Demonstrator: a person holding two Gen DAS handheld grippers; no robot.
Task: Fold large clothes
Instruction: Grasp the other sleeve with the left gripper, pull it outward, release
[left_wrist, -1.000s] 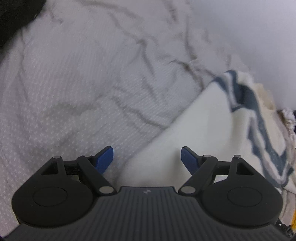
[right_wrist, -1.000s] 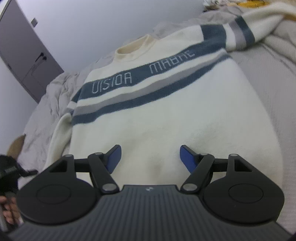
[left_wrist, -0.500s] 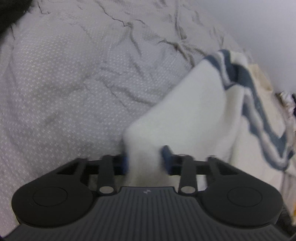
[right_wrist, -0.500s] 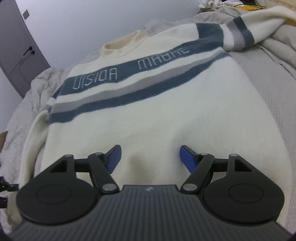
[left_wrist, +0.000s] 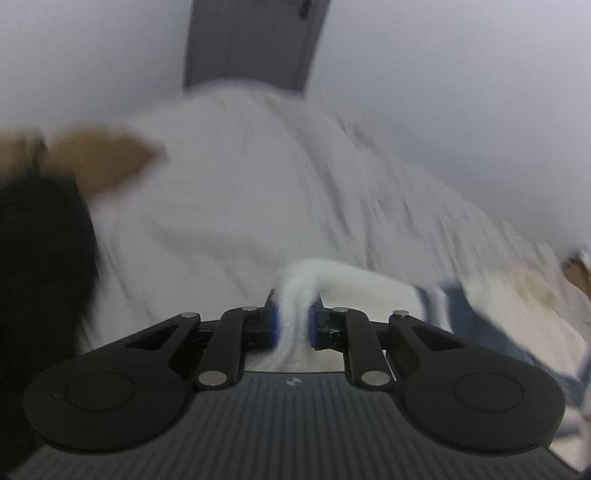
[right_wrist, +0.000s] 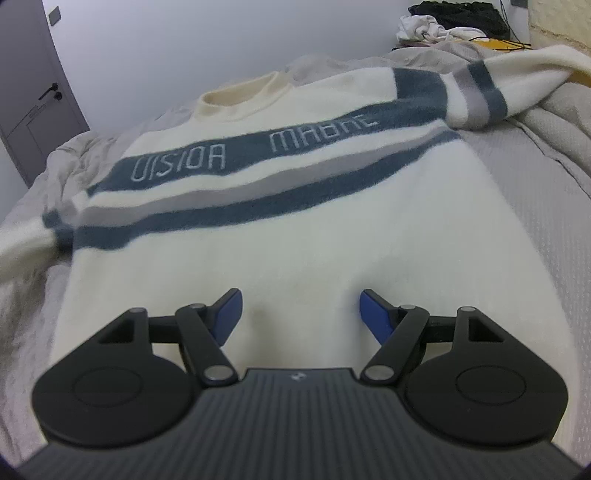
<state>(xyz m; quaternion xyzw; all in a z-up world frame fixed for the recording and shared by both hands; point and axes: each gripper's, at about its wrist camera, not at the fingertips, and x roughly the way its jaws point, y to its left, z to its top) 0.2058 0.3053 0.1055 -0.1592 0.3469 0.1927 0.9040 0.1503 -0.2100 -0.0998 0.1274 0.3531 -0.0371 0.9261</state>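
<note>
A cream sweater (right_wrist: 295, 229) with blue and grey chest stripes and lettering lies front up on the bed. My left gripper (left_wrist: 292, 325) is shut on the end of its left sleeve (left_wrist: 354, 284) and holds it lifted; that view is motion-blurred. The sleeve also shows at the left edge of the right wrist view (right_wrist: 22, 240). My right gripper (right_wrist: 299, 310) is open and empty, just above the sweater's lower body near the hem. The right sleeve (right_wrist: 517, 77) stretches off to the far right.
A grey quilted bedspread (right_wrist: 535, 177) covers the bed. A pile of white and dark clothes (right_wrist: 454, 22) lies at the far right corner. A grey door (right_wrist: 33, 92) stands at the left; it also shows in the left wrist view (left_wrist: 255, 40). A dark shape (left_wrist: 40, 266) sits at left.
My left gripper closed on the sleeve end and lifted it, swinging up towards the door. My right gripper stayed open and moved slightly closer over the sweater's lower body.
</note>
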